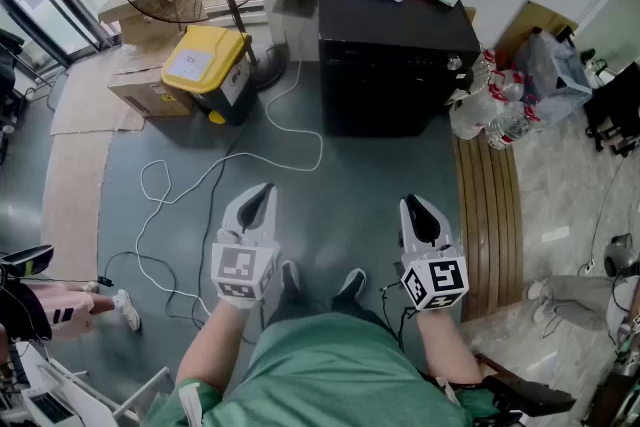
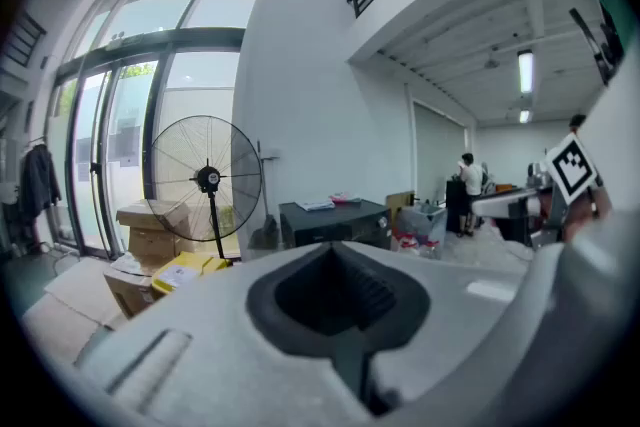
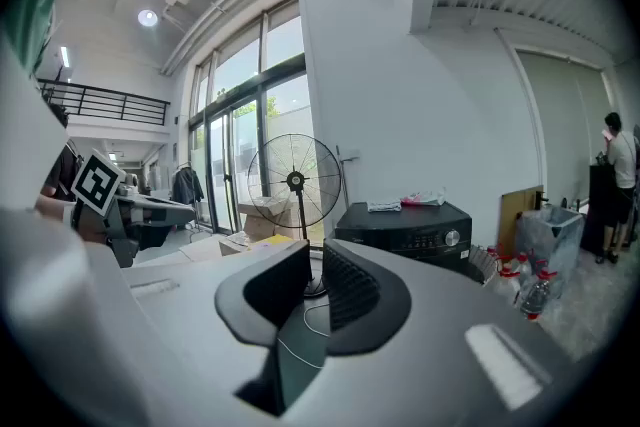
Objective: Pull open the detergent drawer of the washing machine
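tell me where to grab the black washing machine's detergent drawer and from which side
Probably the front lip of the control strip along the top of the black washing machine, left of its round silver knob; the drawer's outline is too small to make out. Come level from the front: that face points at you, and a drawer slides straight out.
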Action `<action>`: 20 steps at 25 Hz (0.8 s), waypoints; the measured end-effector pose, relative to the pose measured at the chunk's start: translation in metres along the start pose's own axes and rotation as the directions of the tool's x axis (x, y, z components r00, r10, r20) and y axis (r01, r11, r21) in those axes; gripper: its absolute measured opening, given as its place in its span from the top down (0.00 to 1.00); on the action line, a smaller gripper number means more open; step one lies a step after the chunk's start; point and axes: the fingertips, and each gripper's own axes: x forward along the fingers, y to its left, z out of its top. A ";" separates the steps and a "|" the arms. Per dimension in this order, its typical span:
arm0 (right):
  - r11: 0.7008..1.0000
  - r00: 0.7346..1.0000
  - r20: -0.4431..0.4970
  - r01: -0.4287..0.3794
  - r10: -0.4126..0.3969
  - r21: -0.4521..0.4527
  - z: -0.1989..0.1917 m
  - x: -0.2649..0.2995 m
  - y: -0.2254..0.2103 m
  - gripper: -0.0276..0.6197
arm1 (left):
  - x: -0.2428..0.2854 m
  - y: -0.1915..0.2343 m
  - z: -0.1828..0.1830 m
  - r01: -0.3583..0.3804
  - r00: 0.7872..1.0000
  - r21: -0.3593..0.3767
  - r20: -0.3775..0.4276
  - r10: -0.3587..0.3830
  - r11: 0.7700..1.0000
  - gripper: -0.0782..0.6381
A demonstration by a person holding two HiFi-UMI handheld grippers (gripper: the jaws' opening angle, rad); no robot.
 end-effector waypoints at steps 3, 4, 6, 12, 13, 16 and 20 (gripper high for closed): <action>1.000 1.000 -0.002 0.012 -0.012 -0.008 0.004 0.001 0.018 0.89 | -0.015 0.018 0.004 -0.003 1.000 -0.004 0.007 0.003 1.000 0.89; 1.000 1.000 0.000 0.017 -0.017 -0.010 0.005 0.001 0.023 0.89 | -0.019 0.023 0.006 -0.001 1.000 -0.002 0.012 0.001 1.000 0.89; 0.999 1.000 0.004 0.029 -0.029 -0.016 0.007 0.002 0.034 0.89 | -0.026 0.033 0.008 0.007 1.000 0.003 0.021 -0.007 1.000 0.89; 0.997 0.997 0.023 0.070 -0.070 -0.032 0.020 0.014 0.065 0.89 | -0.036 0.072 0.016 0.029 0.999 0.010 0.045 -0.029 1.000 0.89; 0.996 0.996 0.030 0.082 -0.081 -0.024 0.023 0.018 0.069 0.89 | -0.038 0.079 0.019 0.033 0.998 0.012 0.055 -0.033 0.999 0.89; 0.992 0.990 0.059 0.128 -0.128 -0.002 0.034 0.026 0.081 0.89 | -0.045 0.101 0.028 0.047 0.995 0.026 0.087 -0.049 0.999 0.80; 0.988 0.985 0.080 0.153 -0.152 -0.009 0.043 0.041 0.103 0.81 | -0.052 0.134 0.030 0.058 0.993 0.029 0.104 -0.061 0.998 0.63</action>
